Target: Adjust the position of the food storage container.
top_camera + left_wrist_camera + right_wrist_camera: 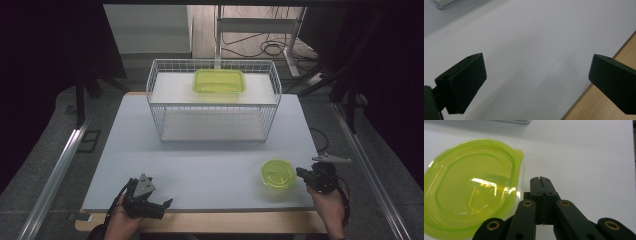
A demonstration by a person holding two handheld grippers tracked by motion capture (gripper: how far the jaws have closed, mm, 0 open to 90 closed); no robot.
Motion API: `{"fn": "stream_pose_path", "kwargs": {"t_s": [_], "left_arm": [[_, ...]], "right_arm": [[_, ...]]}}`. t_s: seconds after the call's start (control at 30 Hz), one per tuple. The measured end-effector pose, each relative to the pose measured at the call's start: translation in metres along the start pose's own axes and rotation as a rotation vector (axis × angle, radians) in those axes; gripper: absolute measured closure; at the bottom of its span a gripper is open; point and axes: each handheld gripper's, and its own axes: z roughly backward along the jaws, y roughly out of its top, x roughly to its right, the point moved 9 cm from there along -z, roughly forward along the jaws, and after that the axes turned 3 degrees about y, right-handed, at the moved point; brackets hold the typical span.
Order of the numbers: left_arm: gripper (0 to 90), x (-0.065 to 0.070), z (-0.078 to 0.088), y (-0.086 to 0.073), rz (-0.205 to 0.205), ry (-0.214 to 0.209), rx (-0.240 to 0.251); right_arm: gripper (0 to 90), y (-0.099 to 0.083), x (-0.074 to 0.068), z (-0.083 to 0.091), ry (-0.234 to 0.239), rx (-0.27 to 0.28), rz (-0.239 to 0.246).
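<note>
surface: white table (200, 165) | on it: wire shelf rack (214, 117), round green lidded container (277, 174)

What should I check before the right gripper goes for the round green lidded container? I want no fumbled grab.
1. Right gripper jaws open for a grab: not ok, shut with nothing between them.
2. Round green lidded container upright on the white tabletop: ok.
3. Right gripper beside the container: ok, whether it touches the rim cannot tell.
4. Left gripper out of the way: ok, open over bare tabletop.
5. Rectangular green container sits on the white wire rack, top shelf: ok.
</note>
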Motion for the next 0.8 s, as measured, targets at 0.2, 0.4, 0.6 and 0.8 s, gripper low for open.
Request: {"fn": "stream_pose_path", "kwargs": {"t_s": [0.2,0.4,0.6,0.8], "left_arm": [[1.3,0.000,0.000,0.000,0.000,0.001,-0.002],[1.4,0.000,0.000,0.000,-0.001,0.001,-0.005],[1.4,0.000,-0.001,0.000,-0.001,0.001,-0.006],[1.4,0.001,-0.001,-0.001,-0.005,0.001,-0.010]], "right_arm": [[89.7,-0.013,-0.005,0.001,0.017,-0.035,-0.003],[89.6,-0.023,-0.017,-0.002,0.061,-0.077,-0.003],[89.6,-0.023,-0.024,-0.009,0.099,-0.089,-0.010],[89.6,-0.019,-0.036,-0.016,0.134,-0.091,-0.003]]}}
